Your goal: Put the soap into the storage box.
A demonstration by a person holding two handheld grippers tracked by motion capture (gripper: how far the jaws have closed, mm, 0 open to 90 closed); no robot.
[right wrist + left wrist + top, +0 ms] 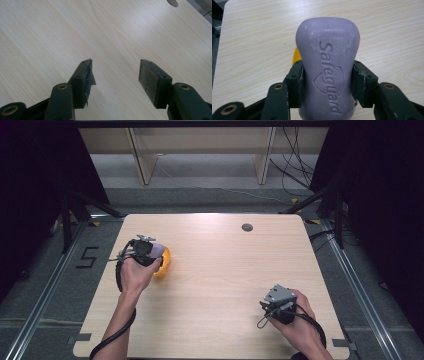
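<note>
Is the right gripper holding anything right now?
No, the right gripper has its jaws spread apart with just bare wooden table between them.

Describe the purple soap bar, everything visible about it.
The purple soap bar is a smooth, waisted lavender block, rounded at its far end, with "Safeguard" and a shield embossed lengthwise. Faint white scuffs mark it. The left gripper clamps its narrow middle between both pads, holding it above the wooden table, over an orange object.

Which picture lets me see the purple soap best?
The left gripper view: the purple soap sits close up, clamped between the left gripper's jaws, its stamped Safeguard name readable. In the high view the soap is a small purple patch by the left hand.
</note>
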